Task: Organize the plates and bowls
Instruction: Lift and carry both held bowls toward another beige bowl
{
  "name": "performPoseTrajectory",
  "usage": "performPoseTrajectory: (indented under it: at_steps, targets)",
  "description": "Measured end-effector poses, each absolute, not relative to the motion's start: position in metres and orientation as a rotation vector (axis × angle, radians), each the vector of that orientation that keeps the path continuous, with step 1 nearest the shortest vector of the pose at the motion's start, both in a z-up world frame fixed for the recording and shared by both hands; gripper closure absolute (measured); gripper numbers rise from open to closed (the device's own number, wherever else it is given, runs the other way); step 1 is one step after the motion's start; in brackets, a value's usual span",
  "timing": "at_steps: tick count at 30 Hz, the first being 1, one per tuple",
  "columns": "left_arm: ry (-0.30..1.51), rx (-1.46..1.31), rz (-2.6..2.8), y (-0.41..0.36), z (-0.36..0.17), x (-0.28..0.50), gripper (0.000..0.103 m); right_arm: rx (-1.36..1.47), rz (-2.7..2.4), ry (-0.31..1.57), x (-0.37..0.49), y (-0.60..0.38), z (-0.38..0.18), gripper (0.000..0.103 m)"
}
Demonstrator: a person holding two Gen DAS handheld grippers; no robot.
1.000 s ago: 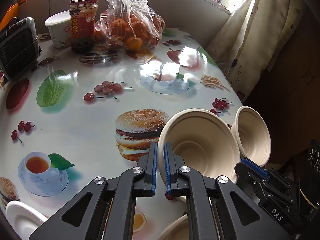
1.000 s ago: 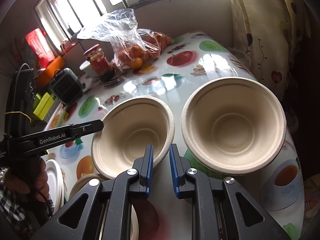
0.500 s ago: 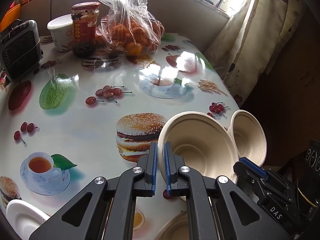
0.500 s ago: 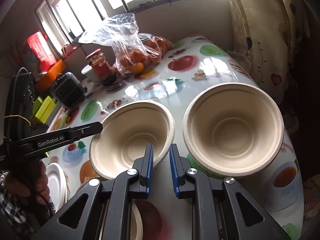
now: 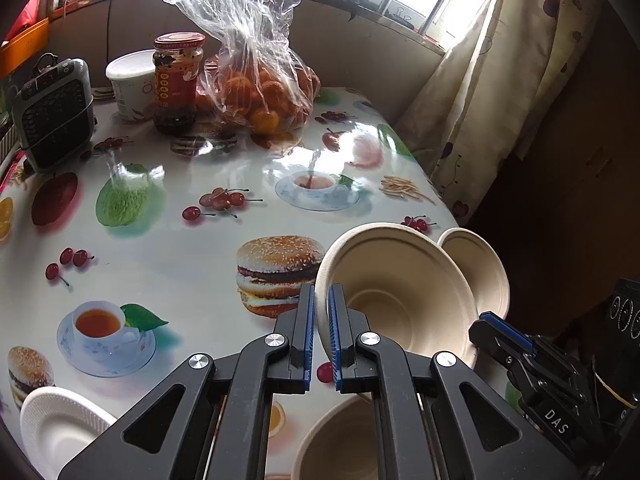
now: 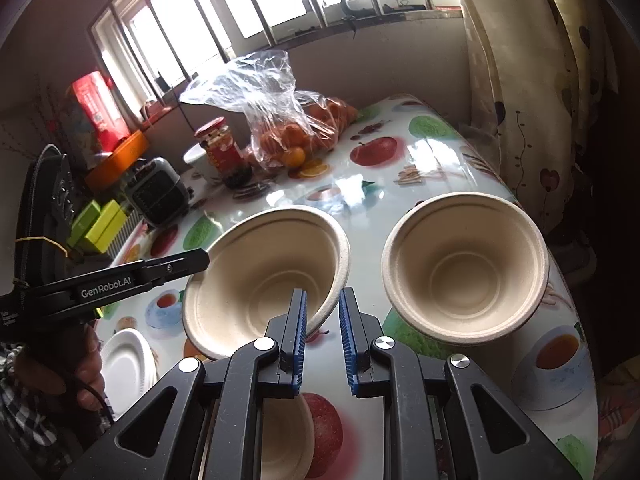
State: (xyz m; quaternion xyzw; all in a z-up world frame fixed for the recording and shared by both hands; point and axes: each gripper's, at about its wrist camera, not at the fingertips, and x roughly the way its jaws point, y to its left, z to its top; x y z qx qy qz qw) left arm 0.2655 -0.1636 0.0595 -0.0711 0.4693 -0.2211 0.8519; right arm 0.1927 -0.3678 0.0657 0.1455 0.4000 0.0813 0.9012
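My left gripper [image 5: 318,332] is shut on the rim of a beige paper bowl [image 5: 394,294] and holds it tilted above the table. That bowl also shows in the right wrist view [image 6: 264,276]. My right gripper [image 6: 322,336] is open around that bowl's near rim, not touching it. A second beige bowl [image 6: 466,272] sits on the table at the right edge; it also shows in the left wrist view [image 5: 478,272]. A third beige bowl [image 5: 340,440] lies below the grippers. A white plate [image 5: 56,428] sits at the near left.
At the far side of the table [image 5: 168,248] stand a bag of oranges [image 5: 256,76], a red-lidded jar [image 5: 176,84], a white tub [image 5: 130,80] and a small grey heater [image 5: 52,114]. A curtain [image 5: 480,92] hangs at the right.
My right gripper has opened a little wider. Both grippers have drawn back and up, so both bowls look smaller and further off. The left gripper keeps its hold on the bowl.
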Motion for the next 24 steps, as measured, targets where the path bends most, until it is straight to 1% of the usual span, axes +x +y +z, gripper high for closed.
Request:
performPoseTrajectory:
  at_steps: [12, 24]
  targets:
    - [0.943, -0.160, -0.482, -0.148, 0.077, 0.233, 0.096, 0.287, 0.185, 0.786, 0.160, -0.355, 0.083, 0.087]
    - [0.940, -0.149, -0.494, -0.138, 0.073, 0.201, 0.096, 0.291, 0.177, 0.781, 0.126, -0.346, 0.080, 0.087]
